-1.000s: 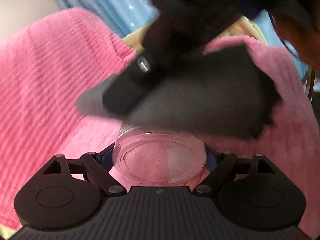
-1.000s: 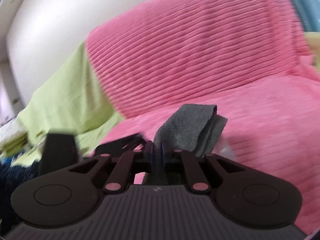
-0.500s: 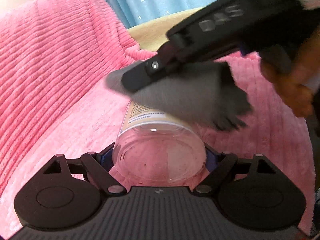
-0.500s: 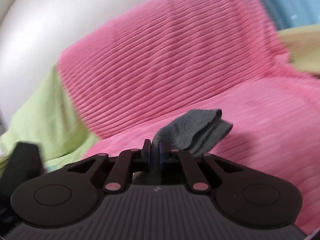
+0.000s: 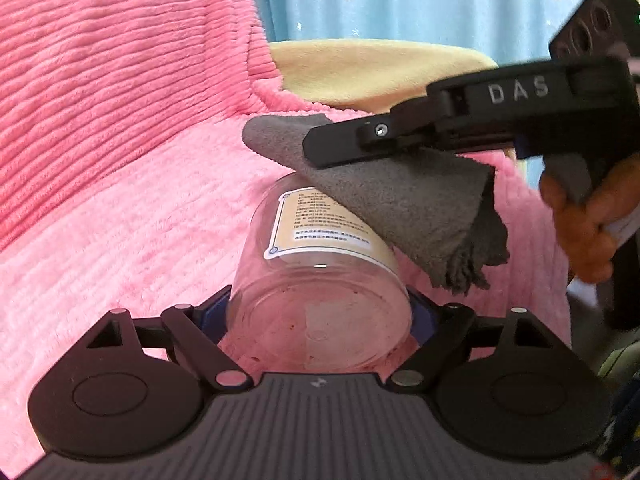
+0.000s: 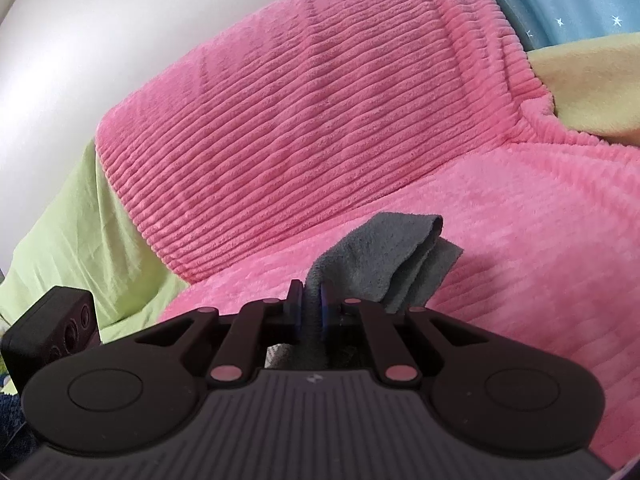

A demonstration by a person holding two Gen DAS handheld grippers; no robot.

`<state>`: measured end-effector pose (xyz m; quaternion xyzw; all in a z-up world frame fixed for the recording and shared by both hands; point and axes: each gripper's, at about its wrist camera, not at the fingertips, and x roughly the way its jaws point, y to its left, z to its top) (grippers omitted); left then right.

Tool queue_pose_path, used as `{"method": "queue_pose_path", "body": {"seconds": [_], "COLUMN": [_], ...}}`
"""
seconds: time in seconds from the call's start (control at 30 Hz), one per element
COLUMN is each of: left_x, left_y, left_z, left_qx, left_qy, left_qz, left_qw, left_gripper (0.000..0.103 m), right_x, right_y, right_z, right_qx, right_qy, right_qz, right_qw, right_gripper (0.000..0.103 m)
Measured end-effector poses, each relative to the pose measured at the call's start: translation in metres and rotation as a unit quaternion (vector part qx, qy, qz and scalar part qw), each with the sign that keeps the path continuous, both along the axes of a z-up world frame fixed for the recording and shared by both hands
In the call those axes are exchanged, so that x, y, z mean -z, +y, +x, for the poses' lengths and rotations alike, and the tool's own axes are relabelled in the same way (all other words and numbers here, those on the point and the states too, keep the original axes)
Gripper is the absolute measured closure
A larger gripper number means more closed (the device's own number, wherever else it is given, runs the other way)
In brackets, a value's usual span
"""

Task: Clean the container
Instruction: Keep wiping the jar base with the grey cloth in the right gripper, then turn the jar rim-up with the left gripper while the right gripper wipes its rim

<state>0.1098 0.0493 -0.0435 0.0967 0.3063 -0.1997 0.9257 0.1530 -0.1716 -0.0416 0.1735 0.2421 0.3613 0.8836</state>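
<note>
A clear plastic jar (image 5: 320, 280) with a cream label lies on its side, base toward the left wrist camera, and my left gripper (image 5: 320, 312) is shut on it. Dark specks dot the inside of the base. My right gripper (image 5: 320, 148) reaches in from the right, held by a person's hand (image 5: 588, 220), and is shut on a folded grey cloth (image 5: 400, 196). The cloth drapes over the upper right side of the jar and covers part of the label. In the right wrist view the grey cloth (image 6: 384, 260) sticks out between the closed fingers of the right gripper (image 6: 310, 304).
A pink ribbed plush blanket (image 5: 120, 160) covers the seat and backrest beneath and behind the jar. A yellow cushion (image 5: 372, 68) and a blue star-print curtain (image 5: 420, 0) stand behind. A green sheet (image 6: 72, 232) lies at the left in the right wrist view.
The right gripper with the cloth has swept rightward and back across the top of the jar, uncovering more of the label. The left gripper has kept its hold on the jar.
</note>
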Motion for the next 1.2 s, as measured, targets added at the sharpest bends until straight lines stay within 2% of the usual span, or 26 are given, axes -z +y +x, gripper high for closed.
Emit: {"method": "queue_pose_path", "body": {"seconds": [0.07, 0.17, 0.27, 0.37, 0.6, 0.77, 0.83, 1.0, 1.2], "left_x": [0.002, 0.009, 0.009, 0.01, 0.013, 0.017, 0.018, 0.02, 0.024], "left_y": [-0.013, -0.03, -0.033, -0.03, -0.029, -0.03, -0.031, -0.033, -0.024], "left_z": [-0.03, -0.041, -0.041, -0.037, -0.034, -0.031, -0.031, -0.03, -0.02], "left_qx": [0.008, 0.024, 0.025, 0.02, 0.018, 0.013, 0.015, 0.018, 0.006], "left_qy": [-0.018, -0.05, -0.051, -0.042, -0.037, -0.037, -0.04, -0.045, -0.009], "left_qz": [0.035, 0.098, 0.106, 0.101, 0.1, 0.113, 0.118, 0.125, 0.089], "left_qw": [0.9992, 0.9937, 0.9928, 0.9938, 0.9941, 0.9928, 0.9921, 0.991, 0.996], "left_gripper": [0.018, 0.018, 0.018, 0.018, 0.018, 0.018, 0.018, 0.018, 0.02], "right_x": [-0.005, -0.009, -0.01, -0.008, -0.004, -0.004, -0.005, -0.006, -0.002], "right_y": [0.002, 0.01, 0.025, 0.031, 0.033, 0.038, 0.039, 0.028, 0.017], "right_z": [-0.004, -0.012, -0.019, -0.019, -0.009, -0.001, 0.002, 0.007, 0.008], "right_qx": [-0.022, -0.073, -0.122, -0.132, -0.125, -0.116, -0.1, -0.012, 0.014], "right_qy": [-0.002, -0.011, -0.015, -0.009, 0.011, 0.01, 0.004, -0.013, -0.002], "right_qz": [-0.005, -0.009, -0.021, -0.019, -0.011, -0.021, -0.03, -0.051, -0.026], "right_qw": [1.0, 0.997, 0.992, 0.991, 0.992, 0.993, 0.995, 0.999, 1.0], "right_gripper": [0.095, 0.095, 0.095, 0.095, 0.098, 0.099, 0.099, 0.099, 0.098]}}
